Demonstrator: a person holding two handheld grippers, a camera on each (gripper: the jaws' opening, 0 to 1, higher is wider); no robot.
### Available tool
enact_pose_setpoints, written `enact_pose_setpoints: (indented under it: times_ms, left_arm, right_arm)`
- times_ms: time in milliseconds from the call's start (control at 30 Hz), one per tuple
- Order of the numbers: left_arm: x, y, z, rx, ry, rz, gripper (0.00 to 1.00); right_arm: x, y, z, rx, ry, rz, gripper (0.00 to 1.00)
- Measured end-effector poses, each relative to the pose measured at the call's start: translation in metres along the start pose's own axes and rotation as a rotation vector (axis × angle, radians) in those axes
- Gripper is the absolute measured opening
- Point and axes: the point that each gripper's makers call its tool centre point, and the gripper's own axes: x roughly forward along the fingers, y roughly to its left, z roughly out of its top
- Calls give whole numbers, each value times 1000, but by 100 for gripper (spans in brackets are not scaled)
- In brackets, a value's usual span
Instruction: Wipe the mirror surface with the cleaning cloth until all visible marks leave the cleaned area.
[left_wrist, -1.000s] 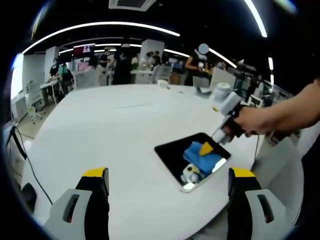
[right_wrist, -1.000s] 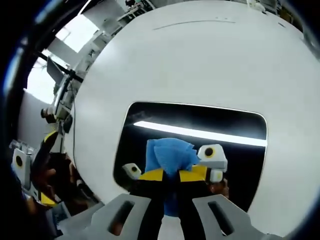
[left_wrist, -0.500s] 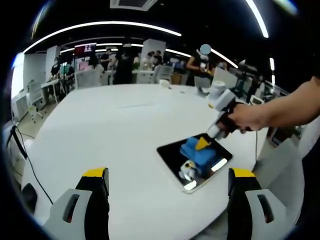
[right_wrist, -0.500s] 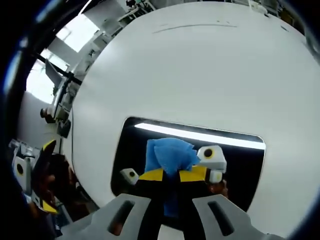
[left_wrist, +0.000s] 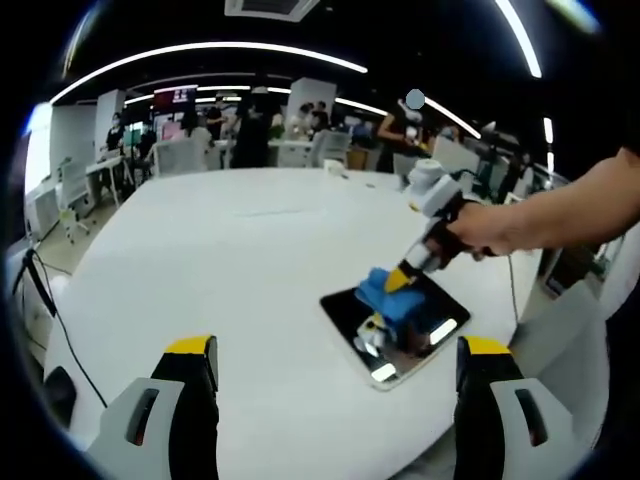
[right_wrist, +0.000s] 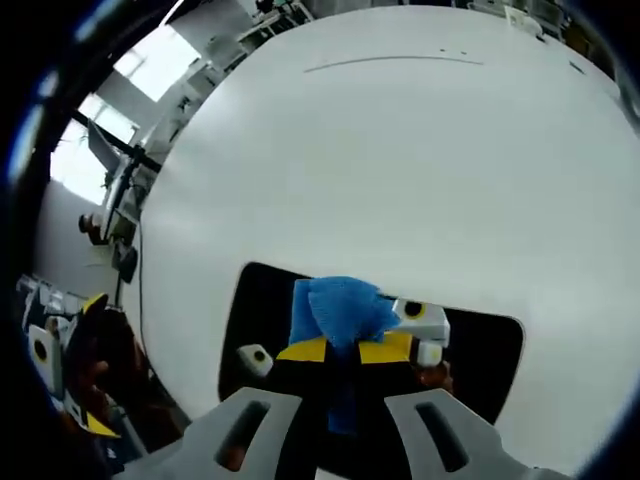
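A rectangular mirror lies flat on the white round table, near its right edge. My right gripper, held by a person's hand, is shut on a blue cleaning cloth and presses it on the mirror's far edge. In the right gripper view the cloth bulges above the yellow-tipped right gripper, with the dark mirror around it. My left gripper hovers above the table's near side, jaws wide apart and holding nothing.
The white table stretches far beyond the mirror. Desks, chairs and several people fill the room behind. A cable hangs off the table's left side. The person's forearm reaches in from the right.
The right gripper has slid the blue cloth across the mirror toward its far edge. In the right gripper view less mirror now shows beyond the cloth. The left gripper has stayed open.
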Motion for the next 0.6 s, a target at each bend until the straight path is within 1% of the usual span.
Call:
enact_pose_setpoints:
  times_ms: [300, 433, 600]
  left_arm:
    - [3, -3, 0, -3, 1, -2, 100]
    - [3, -3, 2, -3, -2, -1, 100]
    - [4, -2, 1, -6, 0, 1, 100]
  right_arm:
    - [2, -3, 15, 5, -3, -5, 4]
    - [2, -2, 14, -3, 8, -7, 4]
    - [1, -2, 13, -8, 4, -6, 4]
